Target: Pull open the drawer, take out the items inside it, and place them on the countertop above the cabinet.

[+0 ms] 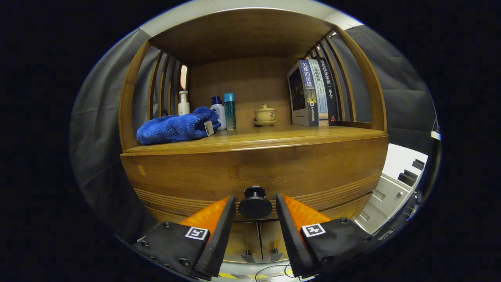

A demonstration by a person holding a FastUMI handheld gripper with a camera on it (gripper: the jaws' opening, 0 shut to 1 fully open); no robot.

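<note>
The tongs [255,207] are spread apart, one finger on each side of the round dark knob [255,203] on the drawer [258,172]. A thin gap shows on both sides, so neither finger presses on the knob. The drawer front sits flush in the wooden cabinet [133,117], shut, and whatever it holds is hidden.

Above it, the worktop [274,137] already carries a fair bit. A crumpled blue towel [176,127] lies toward the left front edge, with a white pump bottle [183,103] behind it. Just right of the towel stand a white bottle with a blue cap [219,111] and a slim teal bottle [229,111], close together. Near the middle, further back, sits a small lidded tea bowl on a saucer [265,114]. Three books [313,92] stand upright against the slatted right side. Below the drawer, two cabinet doors [256,243] meet.
</note>
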